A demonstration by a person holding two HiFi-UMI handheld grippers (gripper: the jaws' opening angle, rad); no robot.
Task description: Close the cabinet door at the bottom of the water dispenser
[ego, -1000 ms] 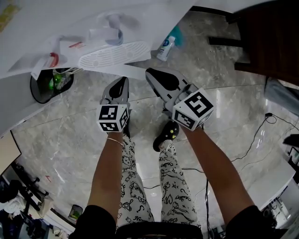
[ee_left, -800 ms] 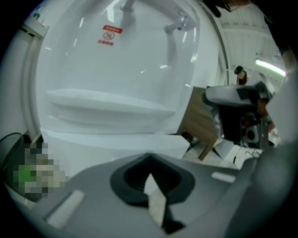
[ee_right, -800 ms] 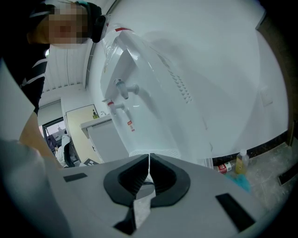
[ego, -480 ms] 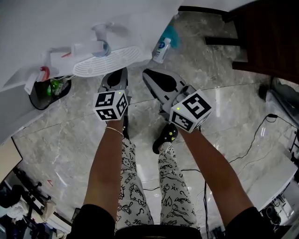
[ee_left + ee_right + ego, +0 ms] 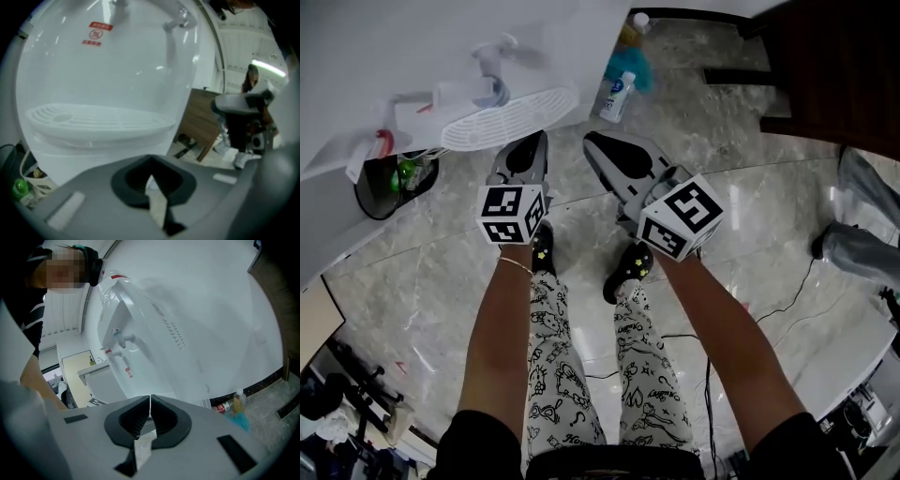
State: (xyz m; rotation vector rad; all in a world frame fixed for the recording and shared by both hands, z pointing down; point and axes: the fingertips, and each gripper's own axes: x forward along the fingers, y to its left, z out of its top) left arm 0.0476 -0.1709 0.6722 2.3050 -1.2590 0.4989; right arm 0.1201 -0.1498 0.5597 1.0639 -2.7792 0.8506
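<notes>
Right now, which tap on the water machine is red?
The tap beside the black bin, at the head view's left: it has a red ring. The other tap, by the white drip tray, has a blue one.

Left tongs (image 5: 532, 142) and right tongs (image 5: 598, 142) both closed.

The grey, wedge-shaped plastic left tool (image 5: 532, 142) and its twin, the right tool (image 5: 595, 145), have black ribbed jaw pads. Each carries a white cube with black square markers (image 5: 682, 217). The person wears white trousers printed with black cartoon doodles (image 5: 637, 375), black clogs with small coloured charms (image 5: 628, 272), a thin bracelet (image 5: 517, 265) on the left wrist and dark short sleeves (image 5: 483, 445).
</notes>
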